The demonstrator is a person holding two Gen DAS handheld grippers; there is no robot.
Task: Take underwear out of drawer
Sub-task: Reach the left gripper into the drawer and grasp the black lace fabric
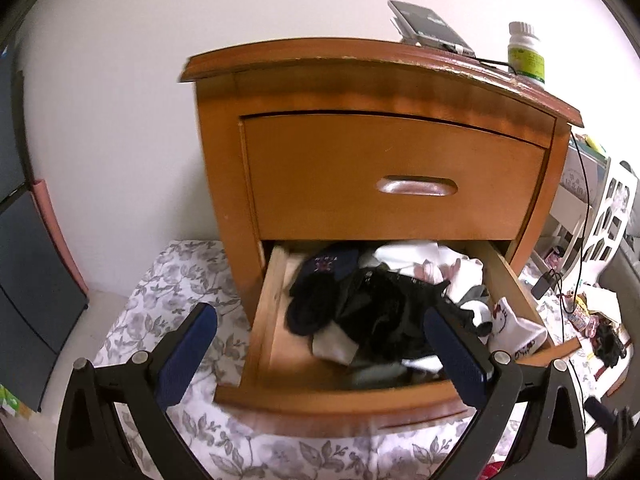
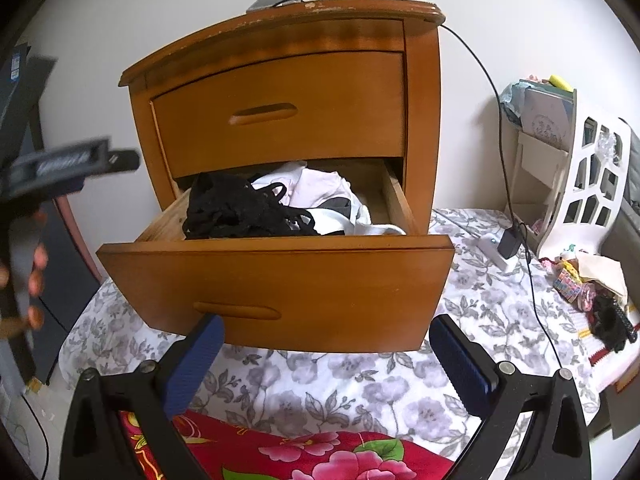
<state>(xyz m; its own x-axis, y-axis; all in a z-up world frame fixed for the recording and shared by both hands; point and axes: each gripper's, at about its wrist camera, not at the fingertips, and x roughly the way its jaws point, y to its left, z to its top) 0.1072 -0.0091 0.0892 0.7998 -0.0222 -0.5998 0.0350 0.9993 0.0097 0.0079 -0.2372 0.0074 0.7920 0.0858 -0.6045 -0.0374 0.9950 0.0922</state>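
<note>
**Drawer open, nothing picked yet**

The left gripper (image 1: 320,348) is spread wide and empty, poised above the open drawer (image 1: 264,320); black underwear (image 1: 372,312) lies between its fingers, tangled with white socks (image 1: 516,332). The right gripper (image 2: 326,354), also wide and empty, faces the drawer front. A careless pinch could drag out socks too.

I face a home bedroom: an orange-brown wooden nightstand (image 2: 280,120) stands on grey floral-print bedding (image 2: 360,392), its open lower drawer (image 2: 280,284) holding jumbled clothing (image 2: 248,212).
</note>
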